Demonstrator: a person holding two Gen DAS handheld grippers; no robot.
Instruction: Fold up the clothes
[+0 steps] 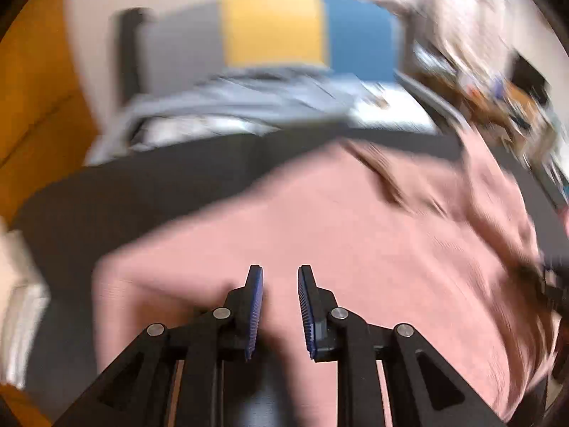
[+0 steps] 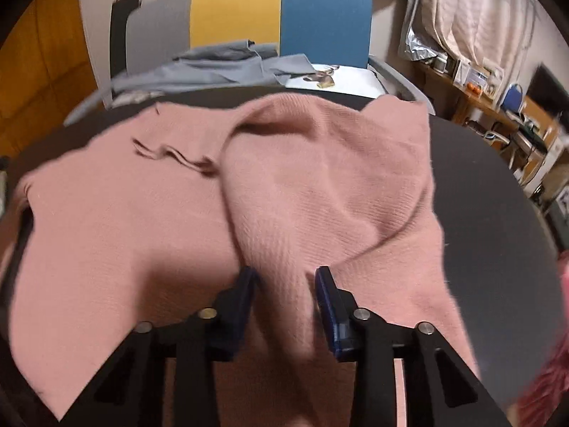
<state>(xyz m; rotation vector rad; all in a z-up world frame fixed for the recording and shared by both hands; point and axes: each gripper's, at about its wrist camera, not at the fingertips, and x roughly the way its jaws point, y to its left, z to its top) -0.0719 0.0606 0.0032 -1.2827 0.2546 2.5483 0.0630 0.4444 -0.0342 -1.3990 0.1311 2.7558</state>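
Left hand-held gripper (image 1: 280, 274): fingers spread, blue pads (image 1: 255, 315) bare, nothing between them, hovering over the near edge of a pink sweater (image 1: 338, 235). Left view heavily motion-blurred.

Right hand-held gripper (image 2: 286, 275): fingers apart with a raised ridge of the sweater (image 2: 302, 185) between them; fabric touching both pads, but cannot tell if truly pinched.

Sweater spread across a dark table (image 2: 498, 220), one part folded over onto the body from the right, crumpled, with a loose wrinkle near the far left. Near left corner hanging toward the table edge.

Beyond the table: chair (image 2: 277, 10) with grey, yellow and blue back panels, grey garment (image 2: 213, 67) heaped on the seat, white printed item (image 2: 338, 78) beside it. Cluttered shelf (image 2: 498, 99) far right.
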